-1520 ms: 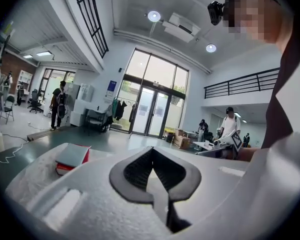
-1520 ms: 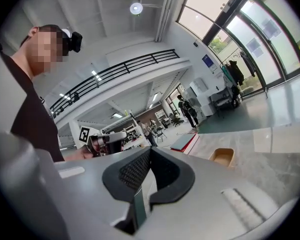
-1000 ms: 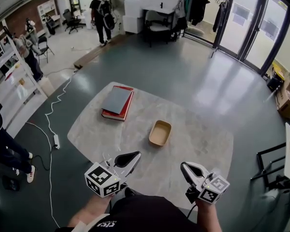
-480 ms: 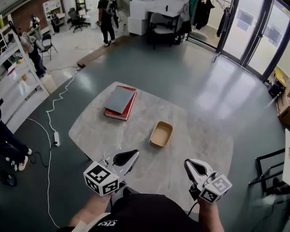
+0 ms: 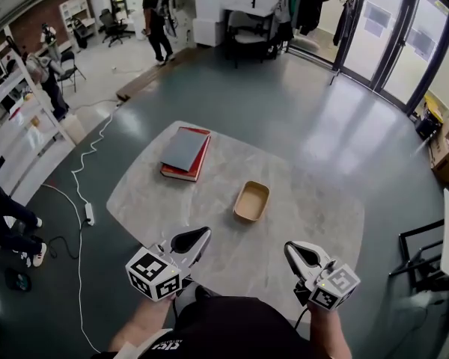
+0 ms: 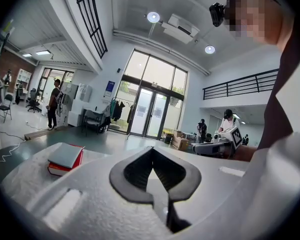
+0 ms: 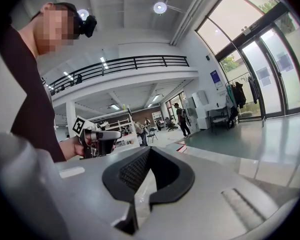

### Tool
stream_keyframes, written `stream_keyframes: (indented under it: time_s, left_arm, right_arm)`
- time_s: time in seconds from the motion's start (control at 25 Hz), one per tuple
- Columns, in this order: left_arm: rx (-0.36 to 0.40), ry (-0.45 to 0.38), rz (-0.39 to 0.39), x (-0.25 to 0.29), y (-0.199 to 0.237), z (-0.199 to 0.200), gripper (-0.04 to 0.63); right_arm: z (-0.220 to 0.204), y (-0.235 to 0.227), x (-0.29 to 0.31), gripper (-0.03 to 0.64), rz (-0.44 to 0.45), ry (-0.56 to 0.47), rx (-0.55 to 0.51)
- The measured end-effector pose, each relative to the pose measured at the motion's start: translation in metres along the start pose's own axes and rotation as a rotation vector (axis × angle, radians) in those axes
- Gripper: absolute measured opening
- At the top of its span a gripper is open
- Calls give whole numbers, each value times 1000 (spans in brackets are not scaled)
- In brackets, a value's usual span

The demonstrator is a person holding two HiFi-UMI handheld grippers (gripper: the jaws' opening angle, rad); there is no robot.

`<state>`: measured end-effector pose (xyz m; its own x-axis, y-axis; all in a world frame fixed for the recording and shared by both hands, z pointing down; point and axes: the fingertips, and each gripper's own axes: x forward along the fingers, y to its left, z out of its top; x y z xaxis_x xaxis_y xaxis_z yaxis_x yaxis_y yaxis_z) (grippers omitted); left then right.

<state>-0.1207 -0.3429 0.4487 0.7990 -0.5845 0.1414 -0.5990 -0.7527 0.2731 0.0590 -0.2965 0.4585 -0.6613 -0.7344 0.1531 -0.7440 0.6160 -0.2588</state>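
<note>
The tray (image 5: 251, 201) sits empty near the middle of the table (image 5: 314, 223), ahead of both grippers and touched by neither. Our left gripper (image 5: 200, 234) and right gripper (image 5: 289, 247) hover over the near edge, each with its jaws together on nothing. The books (image 5: 184, 152) lie stacked toward the far left, well apart. As we judge it, nothing is picked up yet; all handling is left.

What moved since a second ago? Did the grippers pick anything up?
The right gripper tipped a little; the tray no longer shows in its view. The left gripper hardly shifted. Nothing was picked up: both stay shut and empty, by the table. The books and tray lie unmoved.
</note>
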Motion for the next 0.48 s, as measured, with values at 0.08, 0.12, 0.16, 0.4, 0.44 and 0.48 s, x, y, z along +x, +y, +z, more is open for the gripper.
stream_keyframes:
  time_s: [0.08,0.12,0.16,0.4,0.44,0.48]
  left_arm:
    - [-3,5,0,1,0,-2,2]
    - [-6,6,1,1,1,-2,2]
    - [-7,6,2,1,2,-2,2]
    - [-8,2,7,2,6,-1,2]
    - [-8,2,8,2,6,-2,2]
    - [-8,1,9,2,6,-2,2]
  right_arm:
    - [-2,-1,0,0,3,2,13]
    - [-3,-1,0,0,4,2,16]
    - [-3,-1,1,0,6,2,17]
    - [-4,-4,5,0,11,3,18]
    - [-3,-5,5,-1,12,2,19]
    - [-3,-5,5,-1,14,0,21]
